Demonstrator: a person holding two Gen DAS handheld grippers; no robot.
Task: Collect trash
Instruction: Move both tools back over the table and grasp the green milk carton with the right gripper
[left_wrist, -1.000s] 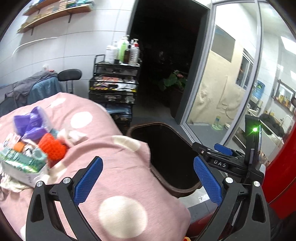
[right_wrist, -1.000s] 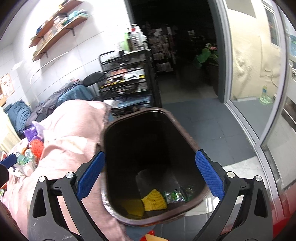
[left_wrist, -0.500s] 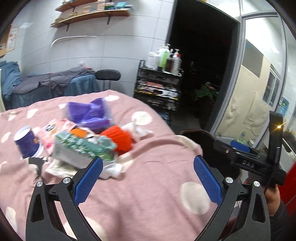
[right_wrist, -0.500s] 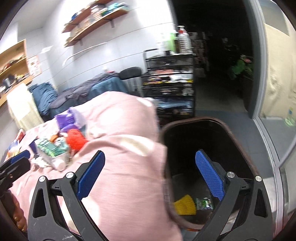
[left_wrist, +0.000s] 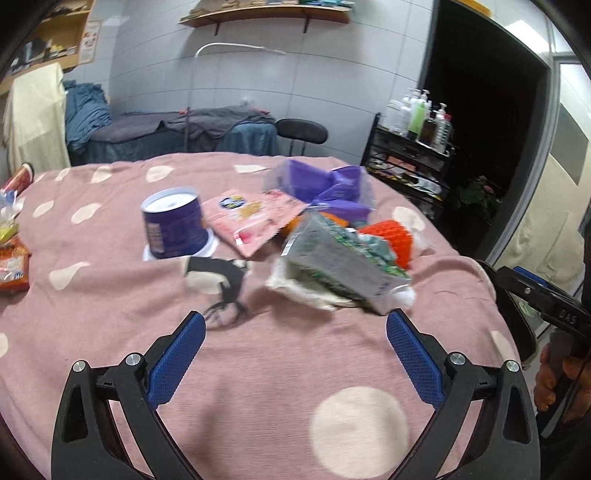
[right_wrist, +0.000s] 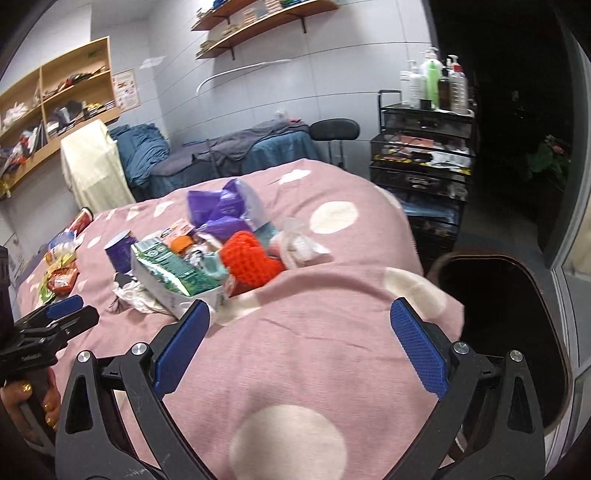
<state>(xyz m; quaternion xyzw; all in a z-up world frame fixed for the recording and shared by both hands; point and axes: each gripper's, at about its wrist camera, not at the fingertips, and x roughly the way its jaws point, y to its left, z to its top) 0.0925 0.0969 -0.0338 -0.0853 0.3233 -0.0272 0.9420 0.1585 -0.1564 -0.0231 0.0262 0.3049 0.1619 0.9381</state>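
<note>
We hold both grippers low over the bed (left_wrist: 277, 369), fingers pointing across the pink dotted cover. Left gripper (left_wrist: 295, 354): jaws spread wide, empty. Right gripper (right_wrist: 299, 343): jaws spread wide, empty; in the left view its body reads "DAS", with a hand (left_wrist: 554, 384) wrapped round the handle. Trash lies in one heap ahead: one purple cup (left_wrist: 173, 225) upright, one pink packet (left_wrist: 255, 221), one purple bag (left_wrist: 328, 188), one green-printed carton (left_wrist: 343, 266) tilted on crumpled white paper, one red knitted piece (left_wrist: 391, 236). Carton print too blurred to read. One dark bin (right_wrist: 509, 332) stands off the bed's right edge.
</note>
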